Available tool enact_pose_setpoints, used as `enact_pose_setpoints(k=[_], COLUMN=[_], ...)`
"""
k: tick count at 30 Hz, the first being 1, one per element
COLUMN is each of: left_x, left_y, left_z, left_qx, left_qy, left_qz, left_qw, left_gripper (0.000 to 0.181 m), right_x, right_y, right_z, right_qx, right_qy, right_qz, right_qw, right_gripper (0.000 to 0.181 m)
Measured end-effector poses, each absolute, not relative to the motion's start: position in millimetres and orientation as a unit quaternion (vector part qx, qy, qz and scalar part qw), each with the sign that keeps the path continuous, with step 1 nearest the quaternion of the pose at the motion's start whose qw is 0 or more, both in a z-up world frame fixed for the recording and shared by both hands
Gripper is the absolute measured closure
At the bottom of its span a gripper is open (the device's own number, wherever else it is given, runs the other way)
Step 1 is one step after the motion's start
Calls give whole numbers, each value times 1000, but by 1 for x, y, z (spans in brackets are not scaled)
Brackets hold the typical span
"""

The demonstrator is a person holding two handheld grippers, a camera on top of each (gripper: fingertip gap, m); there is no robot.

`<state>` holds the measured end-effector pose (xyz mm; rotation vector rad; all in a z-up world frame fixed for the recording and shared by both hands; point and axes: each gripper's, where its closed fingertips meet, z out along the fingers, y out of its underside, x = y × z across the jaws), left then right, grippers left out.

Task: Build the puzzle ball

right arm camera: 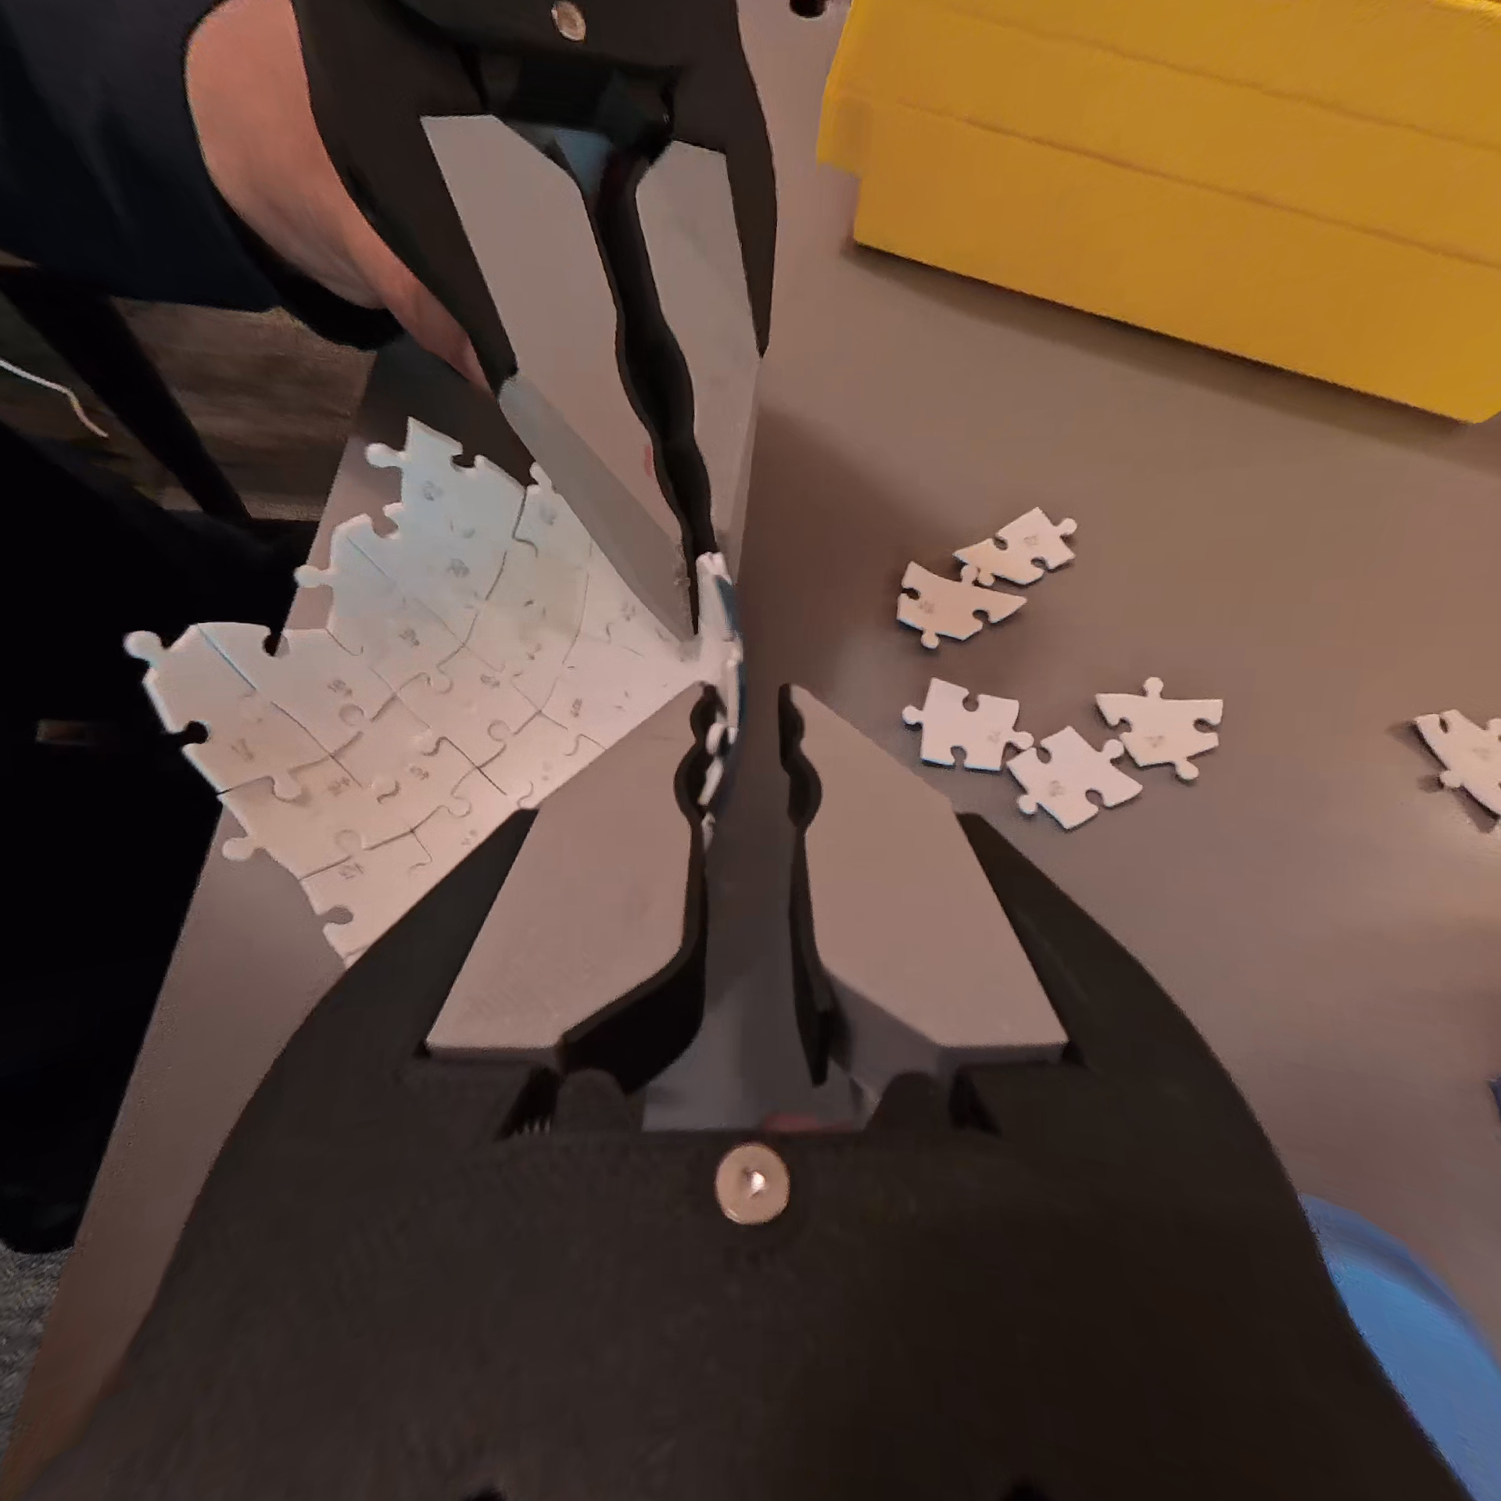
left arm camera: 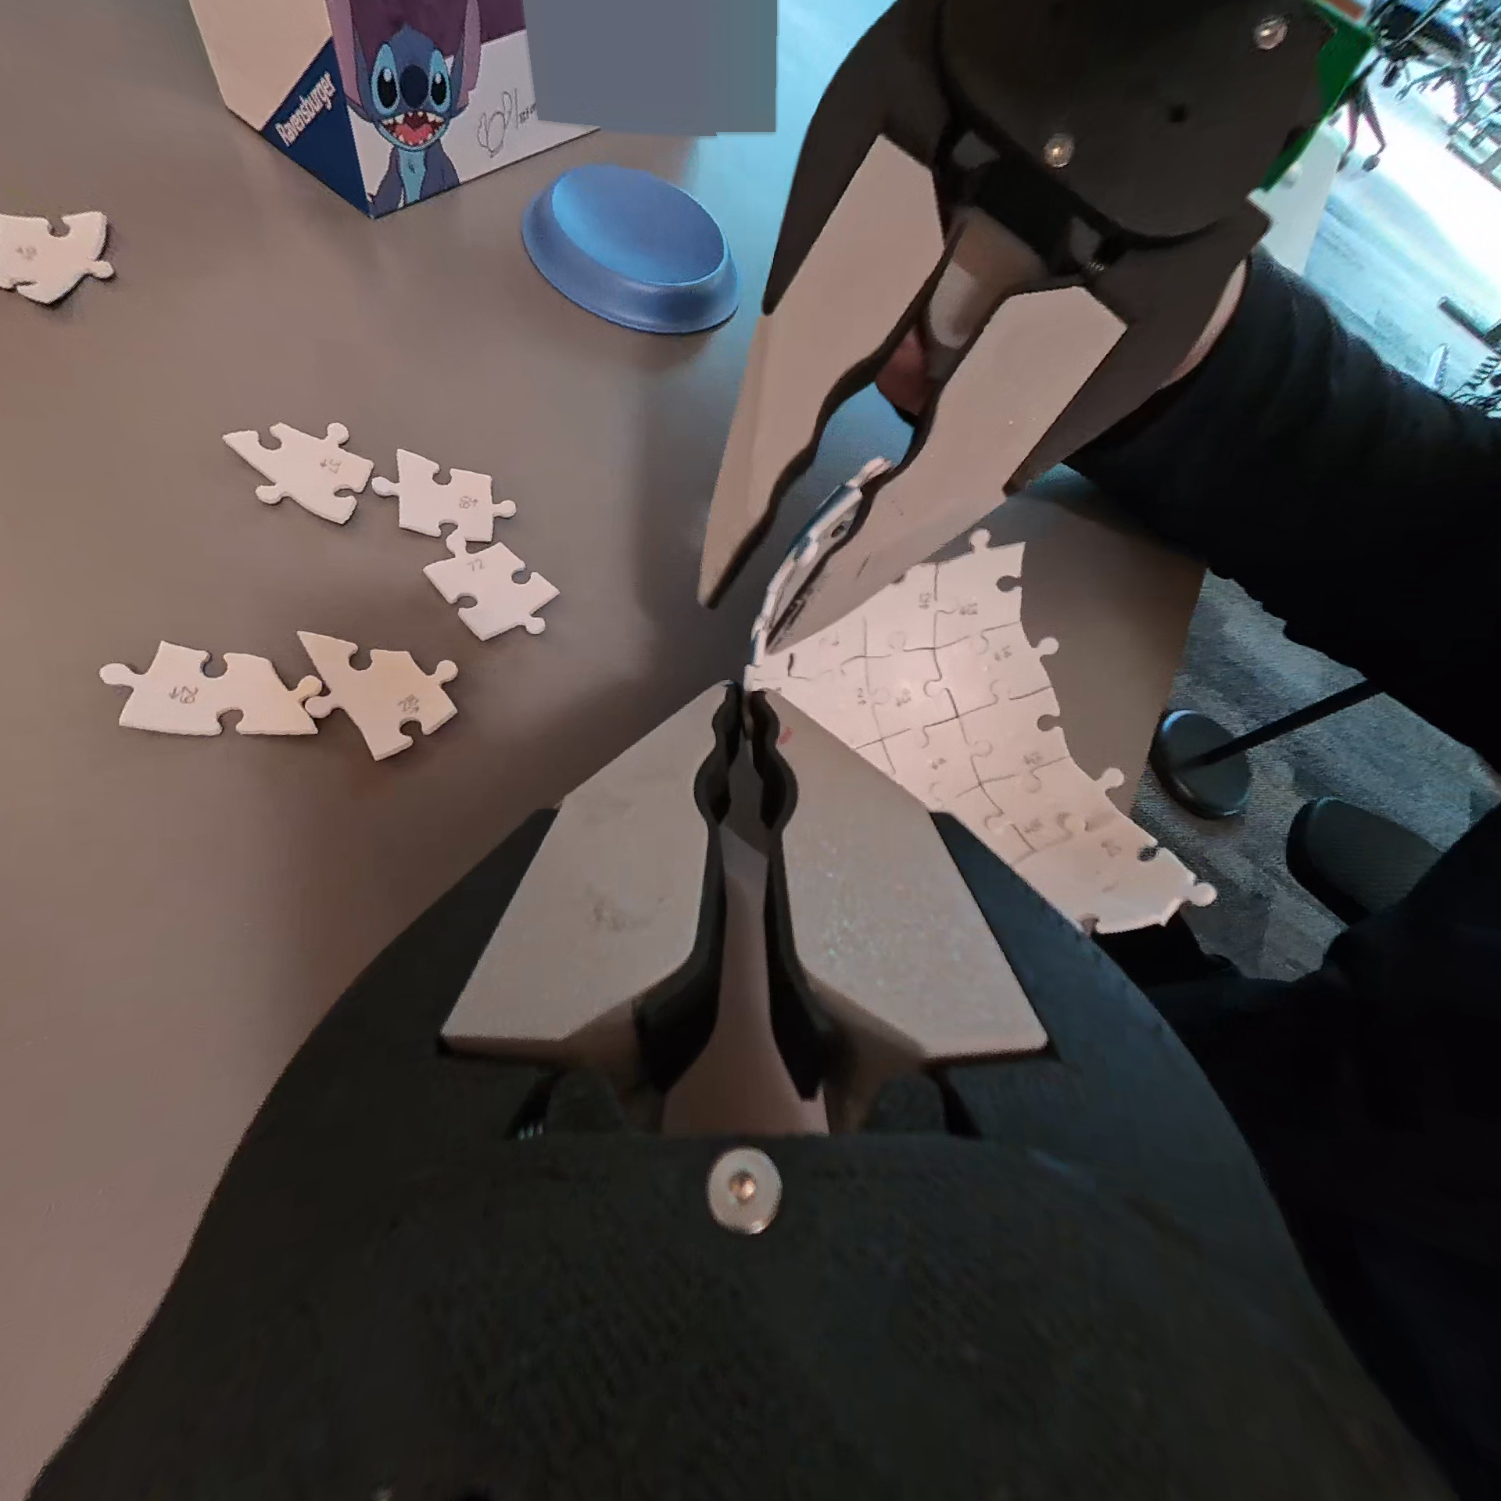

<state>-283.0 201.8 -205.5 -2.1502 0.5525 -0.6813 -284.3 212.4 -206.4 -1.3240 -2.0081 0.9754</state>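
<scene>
- Table (left arm camera: 244, 893): grey and flat. The work sits at its near edge, so keep both tools over the surface in case a part drops.
- Assembled section (left arm camera: 958, 715): a curved white fan of joined pieces, numbered side up, with its wide end overhanging the table edge. Treat it as flexible. Its seams probably open if it is twisted.
- Left gripper (left arm camera: 743, 697): the jaws are closed together on the narrow end of the assembled section. Hold this grip steady as the anchor and do not rotate it.
- Right gripper (left arm camera: 739, 621): the jaws stand slightly apart with a single piece (left arm camera: 828, 528) edge-on between them, just beside the narrow end. The views do not settle whether both fingers press on it.
- Joining step, as judged: align tab to socket along the section's curve, then press in gently towards the left grip.
- Loose pieces (left arm camera: 479, 585): these lie numbered side up on the table, well apart from the work. Leave them undisturbed.
</scene>
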Motion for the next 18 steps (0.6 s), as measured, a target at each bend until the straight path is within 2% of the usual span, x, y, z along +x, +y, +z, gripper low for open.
enact_pose_setpoints(k=[2,7,10,18], left_x=[-283,-285,-289,-291], left_y=[202,204,205,202], left_z=[-204,-204,-201,-197], left_qx=[-848,-848,-848,-847], left_qy=[219,222,223,233], left_qz=[-268,-252,-229,-204], left_qw=[402,410,422,432], left_gripper=[181,181,181,181], right_x=[-284,-283,-277,-264], right_y=[208,210,218,216], right_z=[-206,-206,-211,-218], right_qx=[-484,-487,-507,-547], right_qy=[-747,-746,-747,-739], right_qz=[372,370,349,350], right_qw=[263,263,250,178], right_gripper=[178,179,170,167])
